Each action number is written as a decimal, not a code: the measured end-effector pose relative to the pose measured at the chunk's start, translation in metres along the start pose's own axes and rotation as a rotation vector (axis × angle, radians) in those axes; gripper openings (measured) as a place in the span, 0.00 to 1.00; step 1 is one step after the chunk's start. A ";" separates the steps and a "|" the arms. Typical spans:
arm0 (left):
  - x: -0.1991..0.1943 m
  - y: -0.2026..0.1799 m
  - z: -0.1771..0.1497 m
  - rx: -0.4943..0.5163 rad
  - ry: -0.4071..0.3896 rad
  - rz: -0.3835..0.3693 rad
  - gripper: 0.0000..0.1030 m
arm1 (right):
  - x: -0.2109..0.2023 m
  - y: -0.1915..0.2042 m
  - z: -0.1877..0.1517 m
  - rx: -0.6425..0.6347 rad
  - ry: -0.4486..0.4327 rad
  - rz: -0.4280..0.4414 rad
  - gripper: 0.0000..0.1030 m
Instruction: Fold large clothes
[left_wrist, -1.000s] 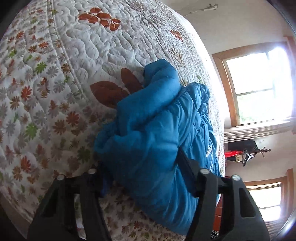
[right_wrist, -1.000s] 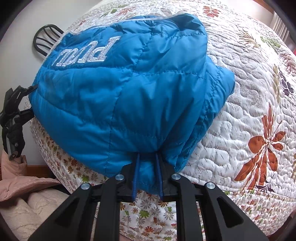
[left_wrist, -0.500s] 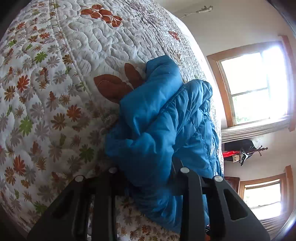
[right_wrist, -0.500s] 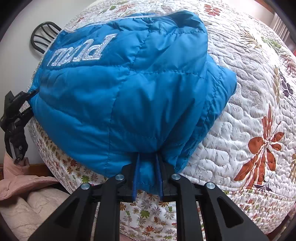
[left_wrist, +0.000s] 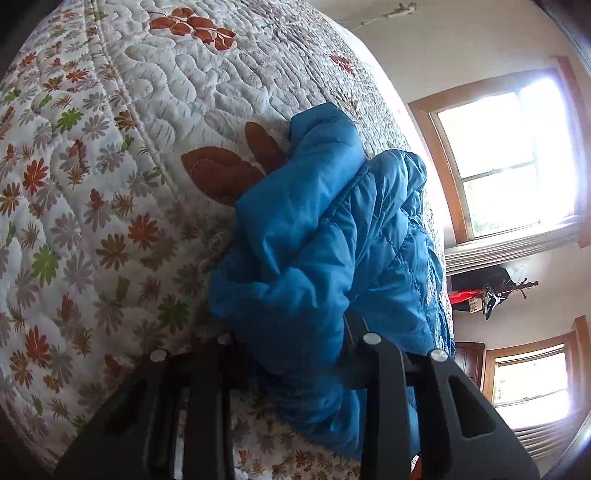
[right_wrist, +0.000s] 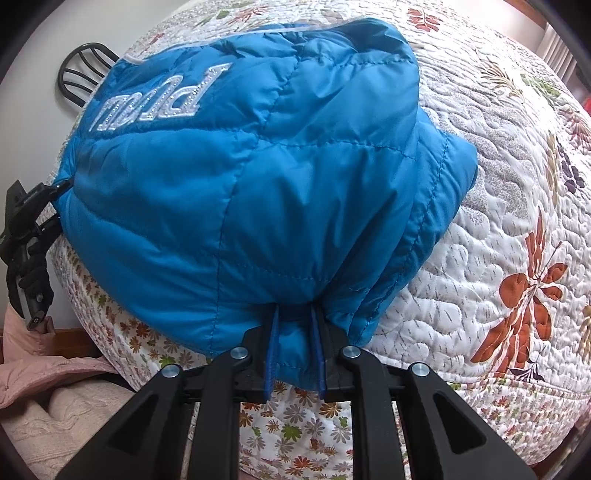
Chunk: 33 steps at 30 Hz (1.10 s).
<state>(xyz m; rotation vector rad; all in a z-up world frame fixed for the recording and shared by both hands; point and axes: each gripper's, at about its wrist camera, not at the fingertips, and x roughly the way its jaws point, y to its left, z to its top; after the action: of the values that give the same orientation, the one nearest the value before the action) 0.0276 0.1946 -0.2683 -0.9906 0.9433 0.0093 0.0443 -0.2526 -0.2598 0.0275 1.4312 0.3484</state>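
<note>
Both sets of jaws pinch bunched folds of the puffy, quilted blue jacket (right_wrist: 258, 192) on the stitched floral bedspread (left_wrist: 110, 166).

The blue jacket (right_wrist: 258, 192) is quilted puffer cloth with a soft sheen, smooth between its stitched seams; at 10 o'clock on it sit silvery, glittering letters (right_wrist: 159, 103). The bed's quilt (left_wrist: 110, 184) is matt printed cotton, puckered by stitching. The fingers (right_wrist: 271, 354) look matt black plastic with shiny metal rivets. The window frame (left_wrist: 439, 173) is brown wood.
</note>
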 end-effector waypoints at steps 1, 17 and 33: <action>-0.001 -0.002 0.001 0.002 0.000 0.006 0.28 | 0.000 -0.001 0.000 0.004 -0.003 0.006 0.15; -0.051 -0.136 -0.017 0.440 -0.153 0.153 0.22 | -0.054 -0.023 -0.021 0.088 -0.127 -0.001 0.19; 0.016 -0.289 -0.127 0.900 -0.114 0.447 0.27 | -0.158 -0.021 -0.044 0.184 -0.282 -0.053 0.27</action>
<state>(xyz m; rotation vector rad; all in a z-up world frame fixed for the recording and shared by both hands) 0.0694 -0.0702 -0.1003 0.0566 0.9083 0.0148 -0.0094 -0.3206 -0.1194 0.1816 1.1779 0.1603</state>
